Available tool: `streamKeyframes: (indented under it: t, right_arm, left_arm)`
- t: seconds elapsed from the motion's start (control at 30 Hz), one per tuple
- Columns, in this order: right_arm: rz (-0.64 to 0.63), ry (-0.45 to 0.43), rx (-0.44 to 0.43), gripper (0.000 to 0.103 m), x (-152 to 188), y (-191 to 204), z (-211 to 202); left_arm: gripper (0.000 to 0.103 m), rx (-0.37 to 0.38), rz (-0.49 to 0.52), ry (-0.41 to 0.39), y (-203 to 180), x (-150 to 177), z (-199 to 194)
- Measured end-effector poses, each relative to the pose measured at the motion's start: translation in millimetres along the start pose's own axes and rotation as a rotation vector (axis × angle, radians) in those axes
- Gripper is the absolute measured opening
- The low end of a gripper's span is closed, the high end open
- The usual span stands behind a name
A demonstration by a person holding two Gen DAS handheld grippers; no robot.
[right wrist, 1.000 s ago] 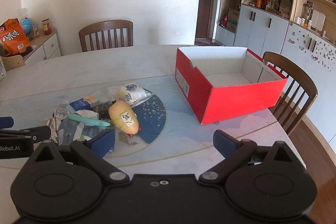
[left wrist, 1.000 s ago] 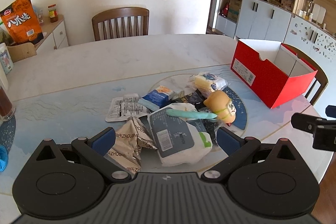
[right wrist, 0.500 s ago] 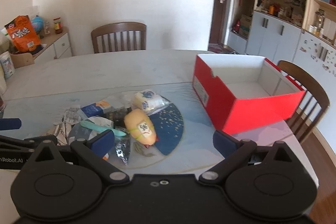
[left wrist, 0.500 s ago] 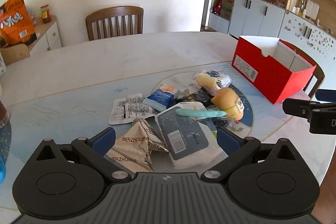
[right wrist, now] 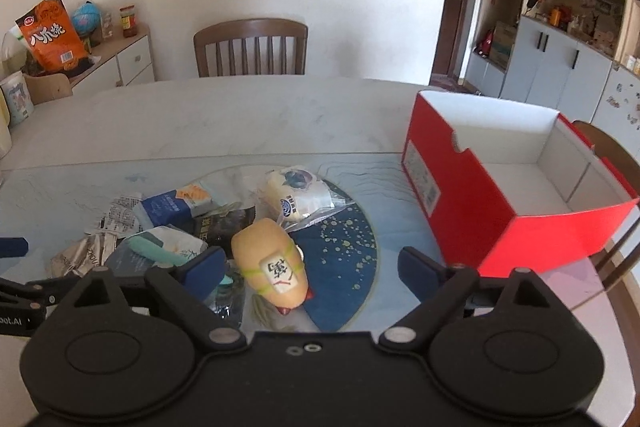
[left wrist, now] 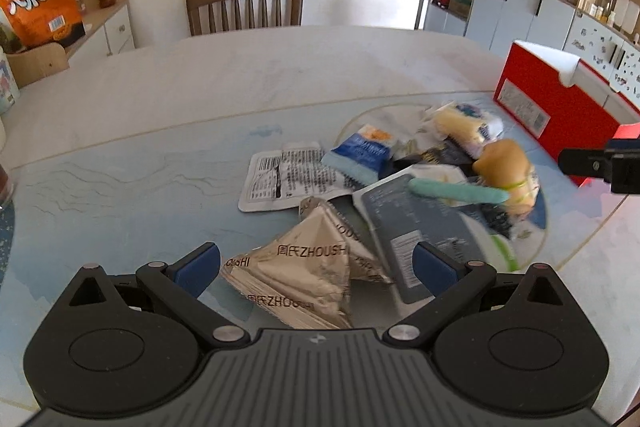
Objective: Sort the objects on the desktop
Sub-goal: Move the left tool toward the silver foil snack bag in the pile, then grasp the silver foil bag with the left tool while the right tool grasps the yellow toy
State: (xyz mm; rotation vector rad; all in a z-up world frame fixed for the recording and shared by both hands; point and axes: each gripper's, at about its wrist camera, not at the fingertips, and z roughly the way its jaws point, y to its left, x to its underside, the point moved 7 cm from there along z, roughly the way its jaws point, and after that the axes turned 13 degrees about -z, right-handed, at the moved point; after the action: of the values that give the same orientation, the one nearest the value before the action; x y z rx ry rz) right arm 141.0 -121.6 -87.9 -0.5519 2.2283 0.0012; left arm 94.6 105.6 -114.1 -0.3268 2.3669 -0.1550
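Foil packet [left wrist: 308,279]: printed "ZHOUSHI", on worktop [left wrist: 160,131], between wide left gripper [left wrist: 316,263] jaws, untouched.
Yellow toy [right wrist: 270,263]: beside packet pile, long axis toward camera.
Right gripper [right wrist: 312,267]: jaws closing, toy between.
Red box [right wrist: 496,187]: right of toy.

Red cardboard box [right wrist: 500,227] with white inside; silver crinkled foil packet [left wrist: 304,275] with dark lettering; pale marbled table [right wrist: 240,115]; mint-green stick [left wrist: 456,191].

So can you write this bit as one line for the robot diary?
left tool: open above silver packet | right tool: closing, yellow toy between, untouched | red box: looks empty
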Motion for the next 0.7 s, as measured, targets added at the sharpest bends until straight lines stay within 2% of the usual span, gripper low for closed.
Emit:
streamKeyframes:
  t: [0.2,0.37,0.7]
  right_arm:
    - [-0.022,0.018,-0.018,0.088,-5,5,20]
    - [-0.030,0.052,-0.026,0.081,-3,8,37]
    - [-0.060,0.091,-0.058,0.075,2,22,55]
  left_arm:
    - [0.103,0.003,-0.007,0.031,9,2,17]
    - [0.102,0.007,-0.001,0.058,11,6,27]
    - [0.102,0.024,0.006,0.057,11,6,32]
